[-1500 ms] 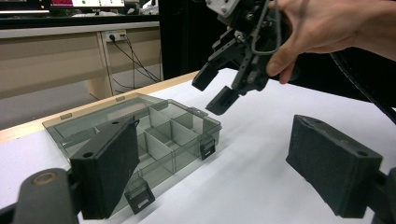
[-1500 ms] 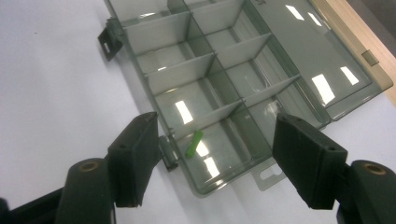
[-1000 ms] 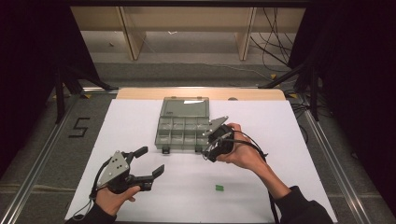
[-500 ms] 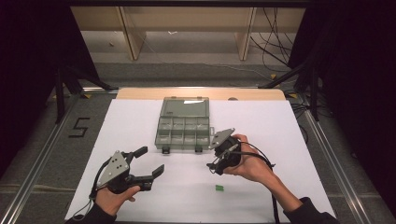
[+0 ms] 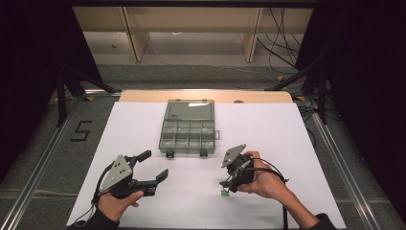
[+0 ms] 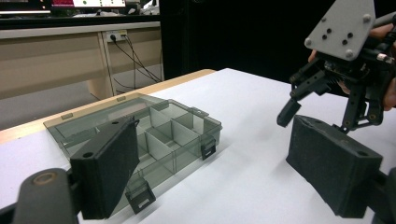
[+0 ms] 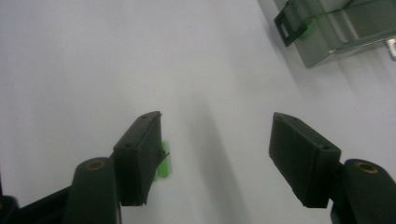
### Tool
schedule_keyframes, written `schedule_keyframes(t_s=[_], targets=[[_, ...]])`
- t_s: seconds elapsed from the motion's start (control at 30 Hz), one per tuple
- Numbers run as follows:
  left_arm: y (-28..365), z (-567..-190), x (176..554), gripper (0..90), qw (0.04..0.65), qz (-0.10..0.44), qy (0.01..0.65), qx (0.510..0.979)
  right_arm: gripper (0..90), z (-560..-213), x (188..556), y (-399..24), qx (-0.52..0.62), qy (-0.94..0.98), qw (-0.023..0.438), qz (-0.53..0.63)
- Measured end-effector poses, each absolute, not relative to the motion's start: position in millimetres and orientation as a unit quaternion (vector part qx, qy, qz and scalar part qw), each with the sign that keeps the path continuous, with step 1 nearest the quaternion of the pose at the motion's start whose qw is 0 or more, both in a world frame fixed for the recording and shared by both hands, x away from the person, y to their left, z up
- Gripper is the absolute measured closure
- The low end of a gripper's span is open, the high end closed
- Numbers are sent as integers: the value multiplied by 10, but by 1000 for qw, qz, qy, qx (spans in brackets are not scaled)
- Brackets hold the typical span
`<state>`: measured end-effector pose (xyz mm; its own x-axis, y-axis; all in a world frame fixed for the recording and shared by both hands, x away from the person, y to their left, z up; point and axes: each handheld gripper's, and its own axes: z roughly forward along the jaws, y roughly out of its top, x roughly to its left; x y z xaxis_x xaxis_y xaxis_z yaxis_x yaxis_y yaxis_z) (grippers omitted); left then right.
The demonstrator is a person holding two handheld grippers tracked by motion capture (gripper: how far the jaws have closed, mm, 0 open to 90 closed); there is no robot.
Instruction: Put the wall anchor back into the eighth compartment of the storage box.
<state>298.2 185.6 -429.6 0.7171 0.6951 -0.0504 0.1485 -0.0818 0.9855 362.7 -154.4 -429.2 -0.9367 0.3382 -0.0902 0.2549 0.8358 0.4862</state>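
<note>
The right gripper [image 5: 229,184] tips down over a small green piece [image 5: 223,193] on the near white mat [image 5: 297,143], jaws wide, seemingly to straddle it for a pick; the piece lies beside one jaw, not yet between them. The open box [image 5: 188,133] waits just beyond, likely its destination. The left gripper [image 5: 154,166] idles near-left, jaws wide, empty.

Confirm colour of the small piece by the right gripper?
Bright green. The piece shows best in the right gripper view, beside the right gripper.
</note>
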Motion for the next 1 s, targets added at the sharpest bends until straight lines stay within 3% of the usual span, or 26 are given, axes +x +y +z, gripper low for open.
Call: schedule_keyframes(t_s=[0.47,1.0], targets=[[1853,-4298,2978,158,607,224,302,700,519,-4452,3575,-1513,143,966,51,209],[1854,-4298,2977,159,607,225,302,700,620,-4549,3592,-1465,128,973,42,188]])
